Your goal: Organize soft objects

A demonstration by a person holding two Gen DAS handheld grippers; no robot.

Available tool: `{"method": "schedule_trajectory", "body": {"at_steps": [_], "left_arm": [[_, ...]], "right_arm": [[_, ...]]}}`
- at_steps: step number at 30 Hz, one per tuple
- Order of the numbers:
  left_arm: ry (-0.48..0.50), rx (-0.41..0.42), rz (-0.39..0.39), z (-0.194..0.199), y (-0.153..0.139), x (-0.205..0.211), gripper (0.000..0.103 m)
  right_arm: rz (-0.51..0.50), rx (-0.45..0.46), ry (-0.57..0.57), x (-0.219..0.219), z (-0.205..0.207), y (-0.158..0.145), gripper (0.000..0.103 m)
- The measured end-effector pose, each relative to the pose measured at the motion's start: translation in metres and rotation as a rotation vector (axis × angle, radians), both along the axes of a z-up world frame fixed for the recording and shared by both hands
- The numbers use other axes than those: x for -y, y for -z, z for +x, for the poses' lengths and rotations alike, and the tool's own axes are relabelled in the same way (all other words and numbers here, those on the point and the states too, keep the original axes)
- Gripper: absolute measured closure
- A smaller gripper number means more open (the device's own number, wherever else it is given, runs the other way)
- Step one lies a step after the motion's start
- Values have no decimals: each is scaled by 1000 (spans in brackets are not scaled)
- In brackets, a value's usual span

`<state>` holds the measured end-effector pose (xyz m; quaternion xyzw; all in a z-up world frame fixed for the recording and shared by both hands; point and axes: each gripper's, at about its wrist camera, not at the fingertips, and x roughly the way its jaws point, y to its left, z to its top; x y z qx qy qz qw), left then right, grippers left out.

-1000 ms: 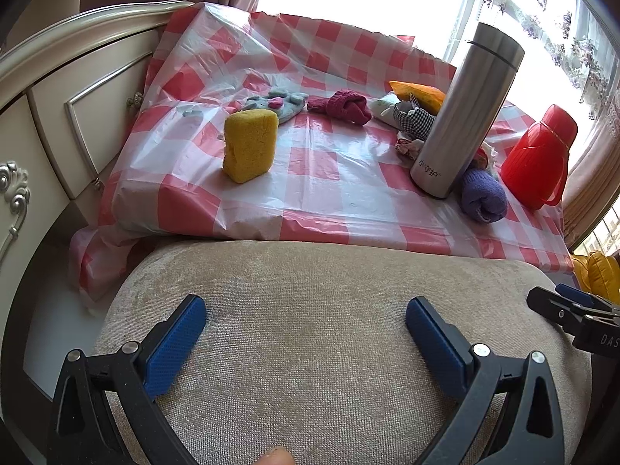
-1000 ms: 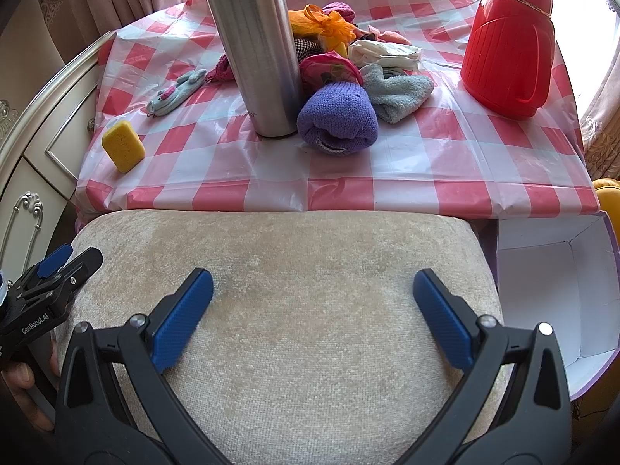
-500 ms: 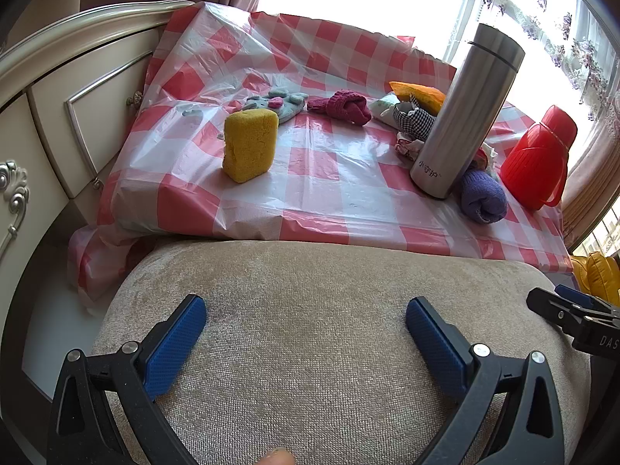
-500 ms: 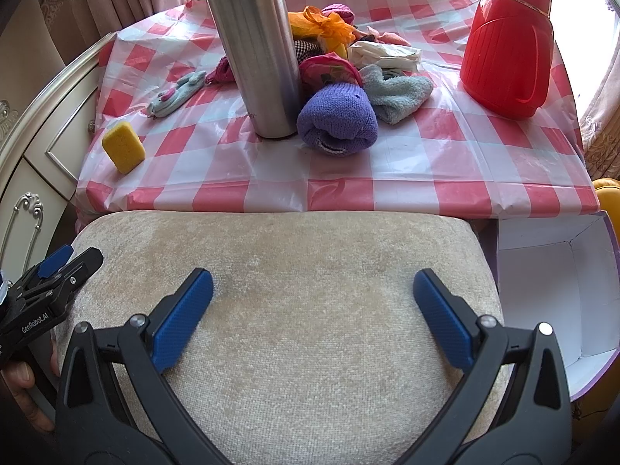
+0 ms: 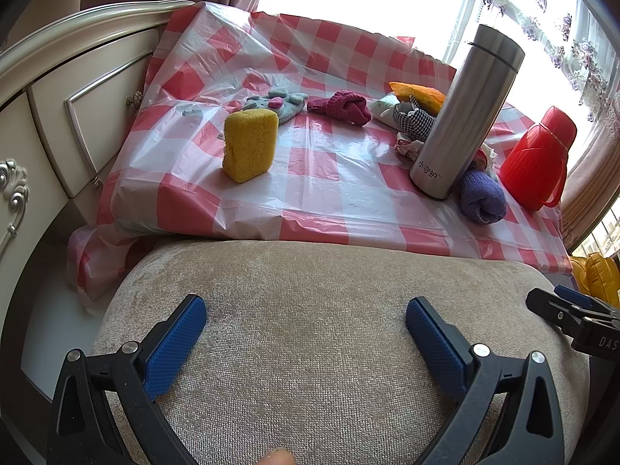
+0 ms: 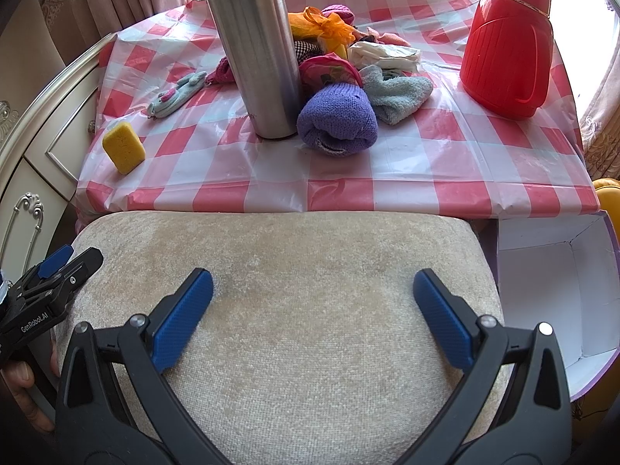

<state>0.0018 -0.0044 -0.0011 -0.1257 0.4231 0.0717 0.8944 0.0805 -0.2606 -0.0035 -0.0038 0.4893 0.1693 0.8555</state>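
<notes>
While both claws are hovering wide apart and empty over the beige cushioned stool (image 6: 279,310), no soft object is being picked yet. The left claw (image 5: 306,333) is facing the yellow sponge (image 5: 250,145), which is sitting alone near the desk's left edge. The right claw (image 6: 313,302) is pointing toward the purple knit roll (image 6: 338,122), which is leaning against the steel flask (image 6: 257,50) at the front of the heap of cloths around the desk's middle. An open white box (image 6: 558,294) is waiting below the desk's near right corner, probably as the bin. The red jug (image 6: 507,38) is standing apart, toward the far right edge.
</notes>
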Motion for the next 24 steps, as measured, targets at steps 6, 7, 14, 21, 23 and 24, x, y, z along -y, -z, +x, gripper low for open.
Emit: {"method": "schedule_trajectory", "body": {"at_steps": [6, 7, 14, 21, 23, 24], "left_arm": [[0, 0, 0, 0, 0, 0, 0], [0, 0, 0, 0, 0, 0, 0], [0, 1, -1, 0, 0, 0, 0], [-2, -7, 3, 1, 0, 0, 0], [-4, -19, 2, 4, -1, 0, 0], [-6, -27, 0, 6, -1, -1, 0]], "right_arm": [[0, 1, 0, 0, 0, 0, 0], [0, 1, 0, 0, 0, 0, 0], [1, 2, 0, 1, -1, 0, 0], [-6, -1, -1, -2, 2, 1, 0], [-24, -5, -3, -4, 2, -2, 0], [-30, -7, -2, -5, 3, -2, 0]]}}
